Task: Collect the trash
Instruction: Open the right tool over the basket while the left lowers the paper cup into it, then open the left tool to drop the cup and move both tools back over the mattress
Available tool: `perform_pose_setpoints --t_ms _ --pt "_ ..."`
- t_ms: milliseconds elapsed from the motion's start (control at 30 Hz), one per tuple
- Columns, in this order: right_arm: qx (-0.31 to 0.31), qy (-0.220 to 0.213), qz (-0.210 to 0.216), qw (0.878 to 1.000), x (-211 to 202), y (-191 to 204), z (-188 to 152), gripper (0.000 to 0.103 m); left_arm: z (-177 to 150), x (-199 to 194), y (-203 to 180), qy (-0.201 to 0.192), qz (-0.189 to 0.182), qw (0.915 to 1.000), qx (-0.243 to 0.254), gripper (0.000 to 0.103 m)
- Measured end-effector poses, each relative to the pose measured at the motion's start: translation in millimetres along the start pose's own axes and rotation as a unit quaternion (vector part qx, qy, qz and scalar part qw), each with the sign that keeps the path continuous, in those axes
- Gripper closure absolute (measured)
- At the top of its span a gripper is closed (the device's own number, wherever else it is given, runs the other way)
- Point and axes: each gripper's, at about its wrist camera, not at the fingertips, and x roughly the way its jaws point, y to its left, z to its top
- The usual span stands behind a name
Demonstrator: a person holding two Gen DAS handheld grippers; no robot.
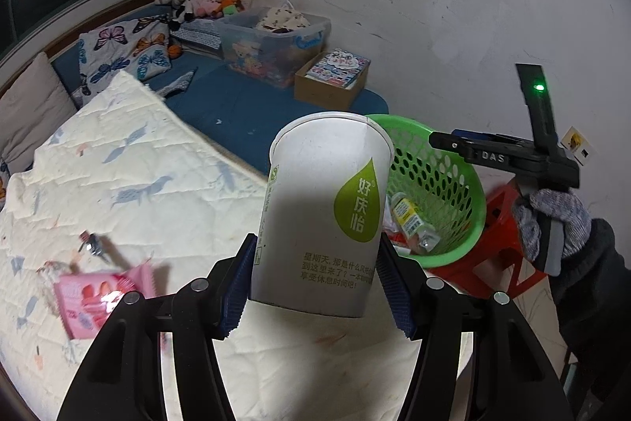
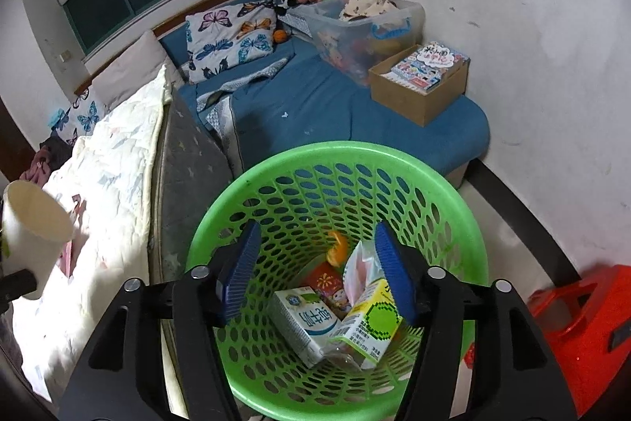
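A white paper cup [image 1: 323, 216] with a green leaf logo is clamped upright between the blue pads of the left gripper [image 1: 315, 279], held over the quilt [image 1: 130, 168] just beside the green mesh basket [image 1: 441, 184]. The right gripper [image 2: 317, 275] is hung wide open over that basket, nothing held. Inside the basket, milk cartons [image 2: 303, 322] and wrappers can be seen, and a pink wrapper [image 1: 104, 292] is left on the quilt well away from the basket.

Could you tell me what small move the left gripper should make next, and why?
Probably carry the paper cup rightward over the green basket before opening. The left gripper grips it above the quilt, beside the basket, while the right gripper hangs open and empty.
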Motion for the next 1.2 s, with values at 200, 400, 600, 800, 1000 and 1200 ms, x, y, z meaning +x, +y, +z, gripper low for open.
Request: perform_pose_setpoints --t_ms 200,400,600,800,1000,1200 --pt "-0.004 -0.015 -0.002 1.0 -22 -8 -6 0.037 14 26 -21 0.014 -0.013 0.9996 0.019 0.046" --pt "-0.011 -0.028 -0.019 0.999 -40 -17 -19 0.032 27 56 -40 0.035 -0.019 0.9987 0.031 0.046" --pt "0.006 -0.03 -0.018 0.999 -45 -28 -26 0.032 40 86 -59 0.056 -0.021 0.9972 0.044 0.046" --pt "0.014 -0.031 -0.016 0.999 -48 -34 -32 0.032 50 117 -77 0.077 -0.021 0.9957 0.048 0.045" --pt "0.018 -0.032 -0.017 0.999 -50 -37 -35 0.032 50 134 -84 0.092 -0.023 0.9946 0.041 0.045" --pt "0.023 -0.034 -0.011 0.999 -52 -37 -36 0.032 47 134 -81 0.094 -0.03 0.9949 0.022 0.044"
